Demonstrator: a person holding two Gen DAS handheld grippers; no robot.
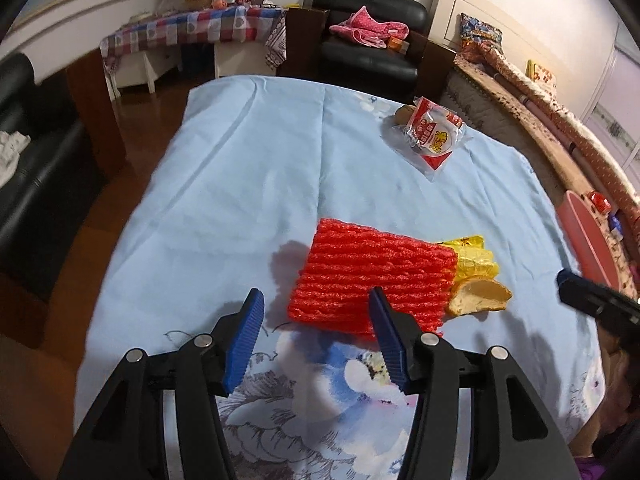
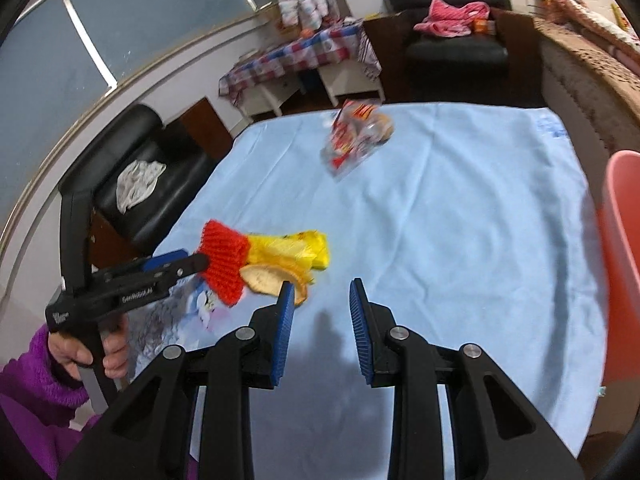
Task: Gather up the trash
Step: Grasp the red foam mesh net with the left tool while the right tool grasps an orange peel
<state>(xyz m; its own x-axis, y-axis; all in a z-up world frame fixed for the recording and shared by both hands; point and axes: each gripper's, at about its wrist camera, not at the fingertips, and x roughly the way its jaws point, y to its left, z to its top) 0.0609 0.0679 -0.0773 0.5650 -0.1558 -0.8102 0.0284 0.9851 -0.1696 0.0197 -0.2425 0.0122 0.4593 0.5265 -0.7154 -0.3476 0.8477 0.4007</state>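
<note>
- The left tool [image 1: 316, 304] stands released, jaws spread wide and empty at the near edge of the red foam net [image 1: 368, 276], low centre of its view, seemingly lined up for a pick.
- A yellow wrapper [image 1: 478, 258] and a bread piece [image 1: 480, 294] lie touching the net's right side, bunched together on the table [image 1: 248, 152].
- The right tool [image 2: 322, 296] is partly parted, gripping nothing, near the bread.
- A red-and-white snack bag [image 1: 434, 136] lies well apart, upper right.
- A pink bin [image 2: 624, 240] waits at the right edge, probably for the trash.
</note>
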